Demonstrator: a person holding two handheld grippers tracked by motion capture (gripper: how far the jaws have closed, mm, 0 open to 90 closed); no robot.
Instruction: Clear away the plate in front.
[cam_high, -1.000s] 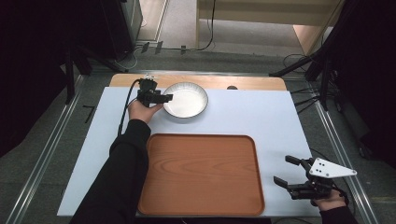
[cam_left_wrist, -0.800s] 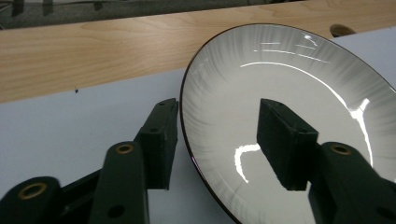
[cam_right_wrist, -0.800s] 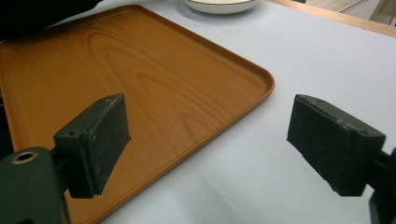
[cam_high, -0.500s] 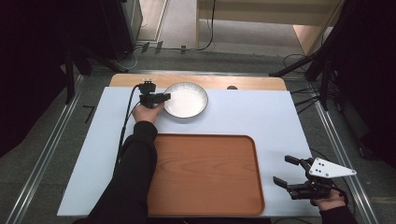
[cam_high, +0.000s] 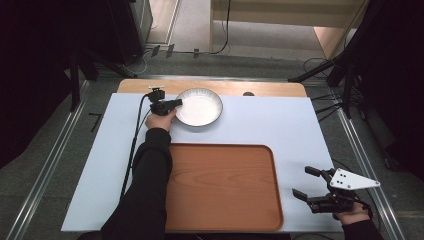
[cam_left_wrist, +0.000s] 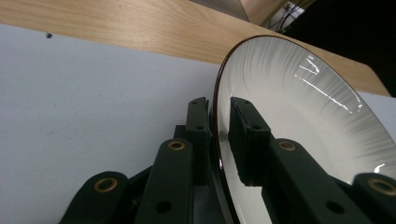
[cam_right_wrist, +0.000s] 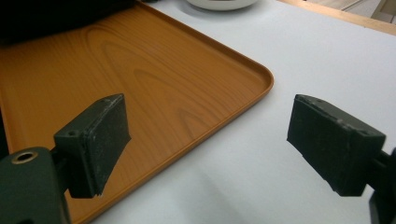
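Observation:
A white bowl (cam_high: 200, 107) with a thin dark rim stands at the back of the white tabletop (cam_high: 280, 125). My left gripper (cam_high: 177, 102) is at the bowl's left edge. In the left gripper view the bowl (cam_left_wrist: 303, 107) has its rim between the two jaws of the left gripper (cam_left_wrist: 218, 105); the jaws have just been closing and the pads now sit against the rim on both sides. My right gripper (cam_high: 302, 181) rests open near the front right corner, beside the wooden tray (cam_high: 225, 190). The right gripper (cam_right_wrist: 208, 135) has nothing between its pads.
The brown tray (cam_right_wrist: 154, 70) lies bare at the front centre, its right rim close to the right gripper. A wooden strip (cam_high: 270, 89) runs along the table's far edge. Metal rails flank the table, and cables lie on the floor behind it.
The left gripper has dropped a little onto the bowl's left rim and its jaws have narrowed around it. The right gripper has stayed where it was.

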